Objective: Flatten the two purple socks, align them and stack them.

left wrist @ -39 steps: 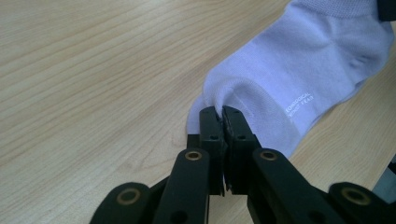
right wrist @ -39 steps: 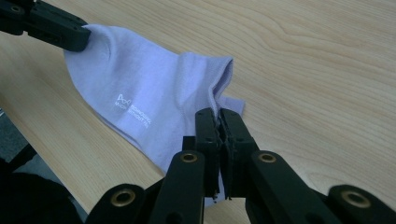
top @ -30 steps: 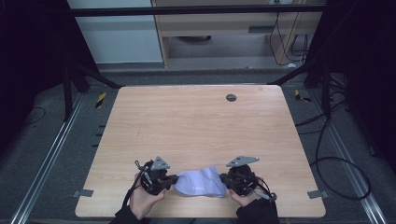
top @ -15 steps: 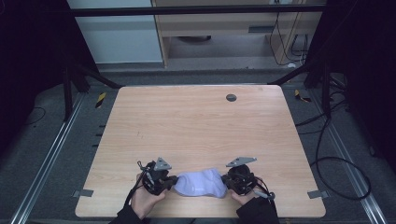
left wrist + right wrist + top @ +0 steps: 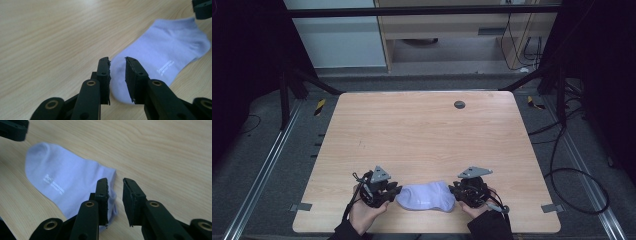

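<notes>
A wooden table (image 5: pixel 422 145) bore a pale lilac ankle sock (image 5: pixel 426 196), lying flat between the two claws. The left gripper (image 5: pixel 117 62) had just been opening, its jaws apart over the toe end; the right gripper (image 5: pixel 115 182) likewise, parted at the cuff edge.

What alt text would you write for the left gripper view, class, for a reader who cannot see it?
A pale lilac ankle sock lies flat on a light wooden table, its near end between the parted black jaws of the left gripper, which have just been opening and do not pinch it. The tip of the right gripper shows at the top right corner.
</notes>
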A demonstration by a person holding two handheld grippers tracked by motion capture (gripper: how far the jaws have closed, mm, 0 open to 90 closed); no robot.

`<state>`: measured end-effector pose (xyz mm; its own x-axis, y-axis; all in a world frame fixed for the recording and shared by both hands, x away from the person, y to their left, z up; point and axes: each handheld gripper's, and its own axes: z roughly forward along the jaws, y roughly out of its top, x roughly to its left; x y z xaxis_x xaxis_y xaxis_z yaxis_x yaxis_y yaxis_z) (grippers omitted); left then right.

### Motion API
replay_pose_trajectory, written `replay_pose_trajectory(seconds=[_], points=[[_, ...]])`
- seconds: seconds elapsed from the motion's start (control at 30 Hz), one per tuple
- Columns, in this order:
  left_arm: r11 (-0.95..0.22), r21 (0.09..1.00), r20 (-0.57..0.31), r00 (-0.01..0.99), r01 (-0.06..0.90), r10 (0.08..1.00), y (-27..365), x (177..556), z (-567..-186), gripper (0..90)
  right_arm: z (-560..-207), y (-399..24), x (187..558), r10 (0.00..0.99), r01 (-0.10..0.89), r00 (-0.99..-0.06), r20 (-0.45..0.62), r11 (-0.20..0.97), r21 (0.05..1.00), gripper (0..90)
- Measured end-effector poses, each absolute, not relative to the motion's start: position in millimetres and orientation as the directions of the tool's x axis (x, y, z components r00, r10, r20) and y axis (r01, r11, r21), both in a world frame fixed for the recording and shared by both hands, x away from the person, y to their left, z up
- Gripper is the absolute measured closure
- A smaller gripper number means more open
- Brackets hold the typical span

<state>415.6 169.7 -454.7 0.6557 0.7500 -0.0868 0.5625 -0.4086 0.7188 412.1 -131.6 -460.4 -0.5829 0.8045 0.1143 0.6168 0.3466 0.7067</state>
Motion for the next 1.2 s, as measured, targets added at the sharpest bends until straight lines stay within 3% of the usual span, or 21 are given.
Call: replay_pose_trajectory(seconds=[0.2,0.37,0.77,1.0,1.2], points=[[-0.408,0.758,-0.062,0.678,0.509,0.732,153.6,416.9,-460.2,77.2,-464.5,-124.2,414.0,0.771,0.567,-0.621,0.138,0.321,0.758,83.7],[-0.443,0.746,-0.048,0.703,0.497,0.709,139.9,417.1,-473.6,81.4,-474.8,-114.1,418.2,0.748,0.561,-0.650,0.134,0.353,0.749,88.8],[-0.521,0.688,-0.010,0.724,0.506,0.690,134.6,414.4,-488.1,81.2,-495.2,-110.1,420.3,0.744,0.601,-0.657,0.124,0.417,0.682,90.0],[-0.496,0.718,-0.023,0.730,0.488,0.683,140.6,413.9,-480.4,76.2,-487.7,-113.7,419.5,0.734,0.575,-0.666,0.131,0.394,0.717,84.0],[-0.426,0.774,-0.031,0.700,0.469,0.714,161.9,418.1,-466.2,70.3,-476.6,-137.2,423.6,0.775,0.544,-0.618,0.133,0.300,0.784,67.3]])
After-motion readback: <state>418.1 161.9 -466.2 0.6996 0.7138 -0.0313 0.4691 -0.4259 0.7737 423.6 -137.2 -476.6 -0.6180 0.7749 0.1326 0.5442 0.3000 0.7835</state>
